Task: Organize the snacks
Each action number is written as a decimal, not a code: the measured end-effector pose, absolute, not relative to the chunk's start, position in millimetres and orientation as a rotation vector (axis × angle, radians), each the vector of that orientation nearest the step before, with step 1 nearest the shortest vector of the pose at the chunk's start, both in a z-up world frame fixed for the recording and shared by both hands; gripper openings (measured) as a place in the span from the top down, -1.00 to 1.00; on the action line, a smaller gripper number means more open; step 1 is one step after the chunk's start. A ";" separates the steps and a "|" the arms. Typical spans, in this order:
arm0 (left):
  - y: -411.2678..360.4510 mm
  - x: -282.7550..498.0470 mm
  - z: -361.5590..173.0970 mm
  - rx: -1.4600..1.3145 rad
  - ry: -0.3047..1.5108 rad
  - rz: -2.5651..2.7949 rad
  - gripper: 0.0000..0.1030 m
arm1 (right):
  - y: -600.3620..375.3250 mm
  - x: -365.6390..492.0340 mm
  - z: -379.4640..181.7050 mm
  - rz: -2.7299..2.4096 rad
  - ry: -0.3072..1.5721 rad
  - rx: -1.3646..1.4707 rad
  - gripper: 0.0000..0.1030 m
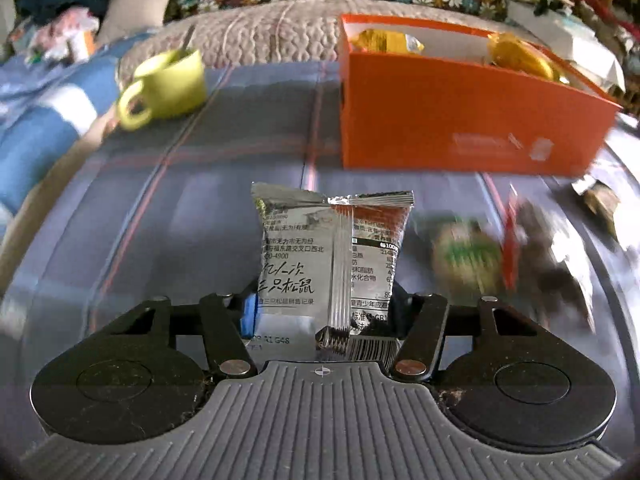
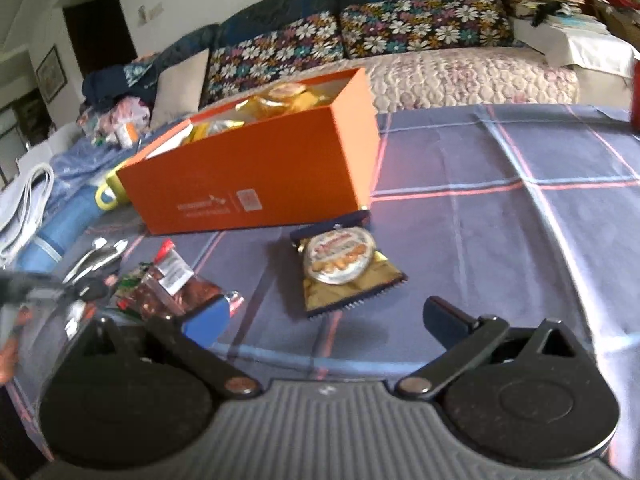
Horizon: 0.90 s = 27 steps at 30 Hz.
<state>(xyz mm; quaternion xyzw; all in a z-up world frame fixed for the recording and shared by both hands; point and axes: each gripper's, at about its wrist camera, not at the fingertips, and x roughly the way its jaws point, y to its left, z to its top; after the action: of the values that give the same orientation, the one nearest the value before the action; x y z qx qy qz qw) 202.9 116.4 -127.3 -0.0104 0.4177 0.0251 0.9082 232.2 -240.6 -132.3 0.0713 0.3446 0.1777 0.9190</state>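
Left tool (image 1: 322,312) clamps the silver packet (image 1: 330,256) by its lower end, lifting it for transfer to the orange box (image 1: 460,120) at the surface's far edge. Packet's long axis points away toward the box. Right tool (image 2: 324,320) gapes empty above the cookie bag (image 2: 344,268).

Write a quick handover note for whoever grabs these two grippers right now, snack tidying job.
Left gripper: shut on the silver snack packet, held upright.
Right gripper: open, empty, above the tablecloth.
Orange box: open, already holds yellow-wrapped snacks.
Left to box: the silver packet, the cookie packet in front of the box, and the loose snacks by the right gripper's left finger.
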 end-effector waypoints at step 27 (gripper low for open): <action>95.1 146.2 -124.7 -0.138 0.887 -0.044 0.61 | -228.8 142.8 -145.1 0.255 0.673 -0.027 -0.22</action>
<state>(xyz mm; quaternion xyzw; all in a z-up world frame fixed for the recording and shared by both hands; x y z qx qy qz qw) 146.2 95.1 -124.7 -0.0666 0.4285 -0.0214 0.9008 142.8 -228.8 -145.1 -0.0131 0.3291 0.1248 0.9359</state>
